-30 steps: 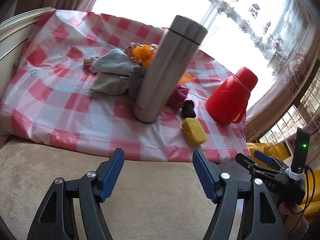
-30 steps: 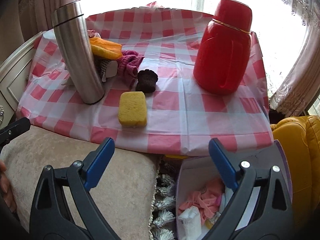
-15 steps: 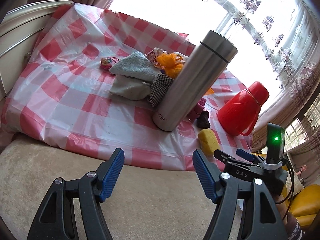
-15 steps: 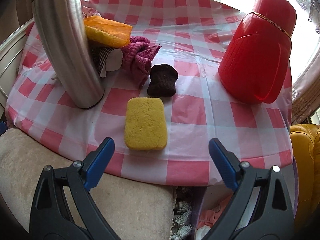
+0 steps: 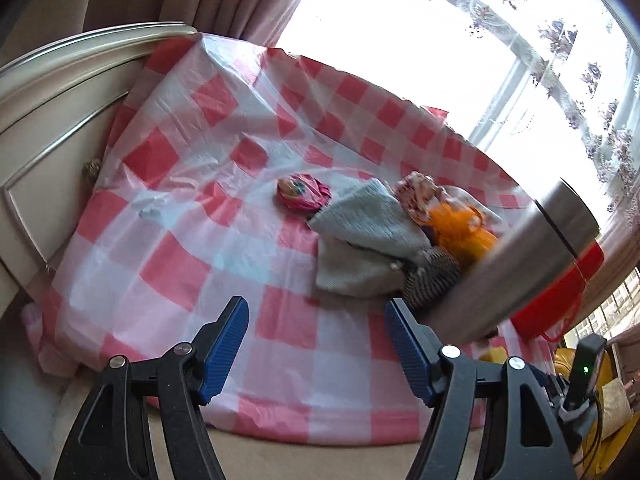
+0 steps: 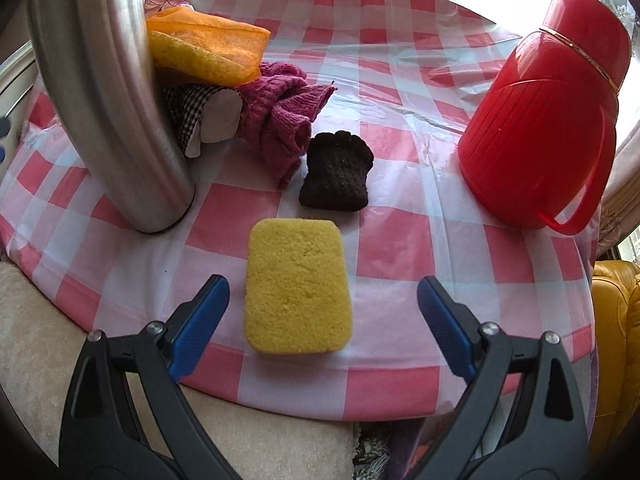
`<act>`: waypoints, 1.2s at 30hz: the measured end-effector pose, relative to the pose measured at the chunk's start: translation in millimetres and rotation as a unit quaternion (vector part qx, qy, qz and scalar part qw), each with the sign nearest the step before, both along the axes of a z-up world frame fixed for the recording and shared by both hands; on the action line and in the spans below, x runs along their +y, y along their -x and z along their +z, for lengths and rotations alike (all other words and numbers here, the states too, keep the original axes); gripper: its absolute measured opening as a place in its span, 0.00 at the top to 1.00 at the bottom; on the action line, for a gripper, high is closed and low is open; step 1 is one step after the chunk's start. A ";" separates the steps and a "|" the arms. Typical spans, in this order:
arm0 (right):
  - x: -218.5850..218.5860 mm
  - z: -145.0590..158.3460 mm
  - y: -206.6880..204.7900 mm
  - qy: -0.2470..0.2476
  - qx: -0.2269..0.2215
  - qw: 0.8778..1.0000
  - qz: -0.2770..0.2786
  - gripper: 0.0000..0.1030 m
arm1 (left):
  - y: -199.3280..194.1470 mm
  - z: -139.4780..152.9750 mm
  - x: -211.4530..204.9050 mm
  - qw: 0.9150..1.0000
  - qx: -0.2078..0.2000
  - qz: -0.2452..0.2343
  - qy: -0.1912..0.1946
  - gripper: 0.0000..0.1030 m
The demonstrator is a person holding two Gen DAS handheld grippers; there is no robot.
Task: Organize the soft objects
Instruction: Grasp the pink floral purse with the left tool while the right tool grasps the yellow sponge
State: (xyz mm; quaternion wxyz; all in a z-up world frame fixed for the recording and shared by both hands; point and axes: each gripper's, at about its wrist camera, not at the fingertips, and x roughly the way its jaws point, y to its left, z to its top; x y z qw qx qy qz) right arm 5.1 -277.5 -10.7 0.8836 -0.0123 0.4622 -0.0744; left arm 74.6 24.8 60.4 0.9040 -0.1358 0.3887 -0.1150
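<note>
A yellow sponge (image 6: 298,286) lies near the front edge of the checked table (image 6: 420,80). My right gripper (image 6: 323,308) is open and empty, its jaws either side of the sponge's near end, not touching it. Behind the sponge lie a dark brown knit piece (image 6: 336,172), a magenta knit (image 6: 286,108), a checked cloth roll (image 6: 200,116) and an orange cloth (image 6: 208,48). My left gripper (image 5: 316,336) is open and empty over the table's near left part, short of a grey knit pile (image 5: 364,240), an orange item (image 5: 460,228) and a pink ball (image 5: 302,192).
A tall steel flask (image 6: 104,92) stands at the left of the sponge; it also shows in the left wrist view (image 5: 516,264). A red jug (image 6: 548,112) stands at the right. A beige cushion (image 6: 80,360) lies below the table edge. A yellow seat (image 6: 616,320) is at the far right.
Both grippers have moved forward toward the table. The right one has closed in on the yellow sponge; the left one has swung left, toward the grey pile. Jaws stay open.
</note>
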 end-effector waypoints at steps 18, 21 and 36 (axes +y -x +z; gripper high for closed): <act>1.6 -13.9 -9.8 -0.021 -0.006 1.000 0.014 0.39 | -200.0 -55.6 -14.8 0.997 0.078 -0.022 -0.014 0.31; 1.3 -14.1 -9.2 -0.033 -0.009 0.999 0.018 0.44 | -215.3 -63.0 -27.0 0.996 0.086 -0.034 -0.016 0.31; 2.6 -14.3 -7.1 -0.034 -0.015 0.999 0.025 0.50 | -228.1 -80.1 -64.0 0.985 0.086 -0.052 -0.138 0.34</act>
